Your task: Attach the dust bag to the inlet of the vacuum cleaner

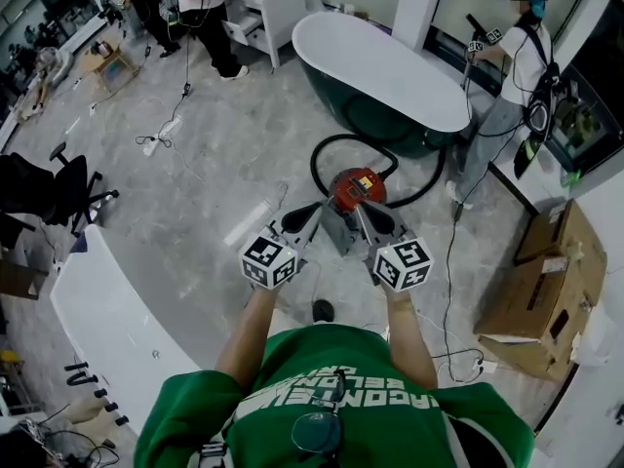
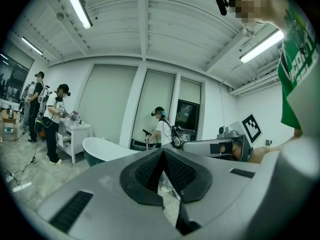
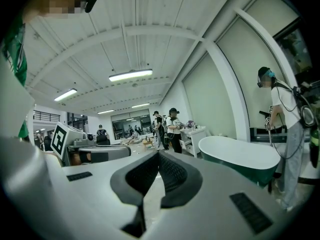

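The red round vacuum cleaner (image 1: pixel 356 187) stands on the grey floor ahead of me, with its black hose (image 1: pixel 327 148) looping behind it. A grey part (image 1: pixel 338 232) lies just in front of it, half hidden between my grippers. No dust bag shows in any view. My left gripper (image 1: pixel 318 207) and right gripper (image 1: pixel 358 207) are held side by side, raised and pointing at the vacuum. In the left gripper view the left gripper (image 2: pixel 162 153) is shut on nothing. In the right gripper view the right gripper (image 3: pixel 157 155) is likewise shut and empty.
A white-and-green bathtub (image 1: pixel 380 66) stands behind the vacuum, with a person (image 1: pixel 517 76) beside it. Cardboard boxes (image 1: pixel 546 281) lie at the right, a white counter (image 1: pixel 107 310) at the left, an office chair (image 1: pixel 49 188) beyond. Cables (image 1: pixel 453 261) trail over the floor. More people stand at a white cabinet (image 1: pixel 273 8).
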Action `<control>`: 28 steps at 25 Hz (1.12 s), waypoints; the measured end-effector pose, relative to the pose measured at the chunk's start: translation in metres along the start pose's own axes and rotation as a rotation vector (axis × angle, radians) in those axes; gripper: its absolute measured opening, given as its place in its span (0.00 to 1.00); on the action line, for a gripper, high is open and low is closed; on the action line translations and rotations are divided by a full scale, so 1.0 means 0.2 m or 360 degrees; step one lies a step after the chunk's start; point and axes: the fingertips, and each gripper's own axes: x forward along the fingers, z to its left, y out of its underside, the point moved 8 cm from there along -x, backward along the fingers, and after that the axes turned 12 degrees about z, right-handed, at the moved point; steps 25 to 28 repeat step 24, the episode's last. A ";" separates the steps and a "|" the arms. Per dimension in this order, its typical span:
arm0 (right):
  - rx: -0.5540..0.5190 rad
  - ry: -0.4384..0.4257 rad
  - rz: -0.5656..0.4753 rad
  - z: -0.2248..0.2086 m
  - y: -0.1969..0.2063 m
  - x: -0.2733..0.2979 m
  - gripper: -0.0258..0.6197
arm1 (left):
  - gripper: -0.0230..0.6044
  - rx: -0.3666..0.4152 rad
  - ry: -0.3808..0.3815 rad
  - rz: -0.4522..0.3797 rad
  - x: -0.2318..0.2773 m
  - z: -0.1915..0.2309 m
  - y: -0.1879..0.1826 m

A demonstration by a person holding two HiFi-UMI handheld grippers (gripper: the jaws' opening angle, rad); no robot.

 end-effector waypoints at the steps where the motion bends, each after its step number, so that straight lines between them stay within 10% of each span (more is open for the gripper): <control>1: 0.0002 0.0000 0.0001 0.00 0.00 0.00 0.05 | 0.04 0.0001 0.0003 -0.0003 0.00 0.00 0.00; 28: 0.0008 -0.0013 0.0030 0.02 0.00 0.10 0.05 | 0.04 -0.0002 -0.0019 0.0029 -0.03 0.05 0.02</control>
